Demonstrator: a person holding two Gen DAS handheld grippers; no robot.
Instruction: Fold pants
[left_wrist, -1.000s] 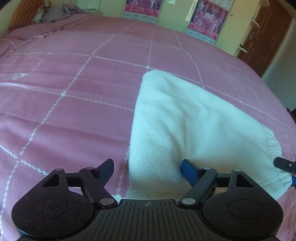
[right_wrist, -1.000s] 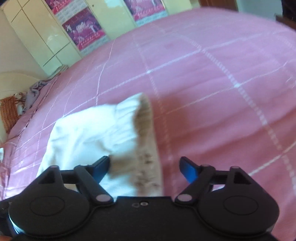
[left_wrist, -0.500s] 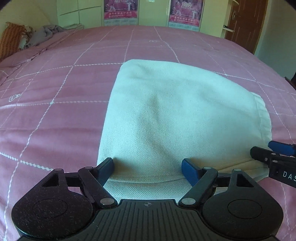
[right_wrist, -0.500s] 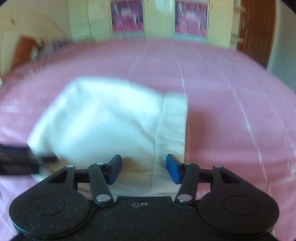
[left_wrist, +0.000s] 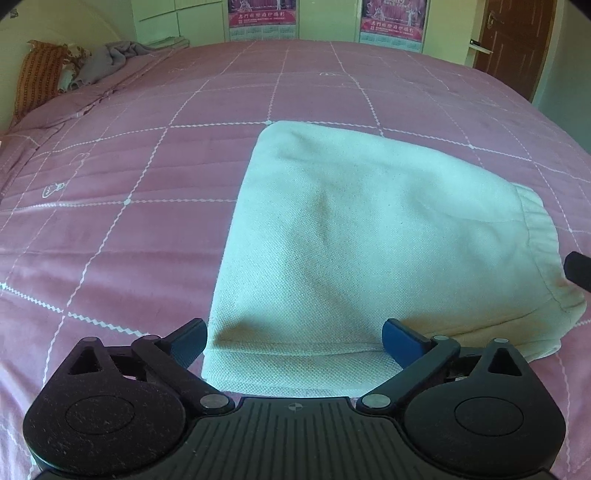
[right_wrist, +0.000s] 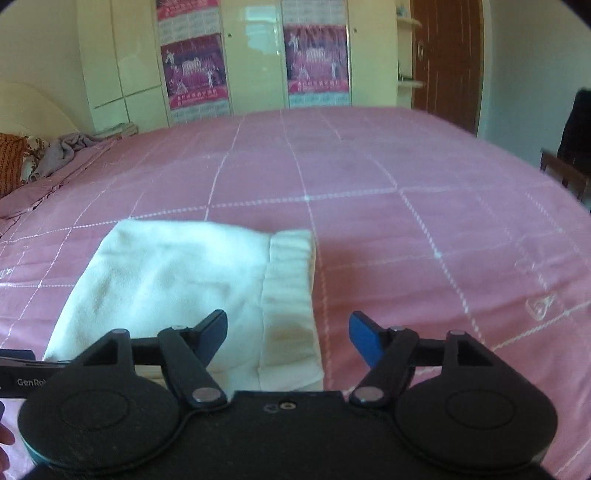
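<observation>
Folded cream cotton pants (left_wrist: 362, 240) lie flat on the pink quilted bed (left_wrist: 129, 177), elastic waistband pointing right, folded end left. The left gripper (left_wrist: 294, 341) straddles their near edge, jaws opening and gripping nothing. The right gripper (right_wrist: 288, 334) hovers over the waistband, jaws opening, unclamped.
</observation>
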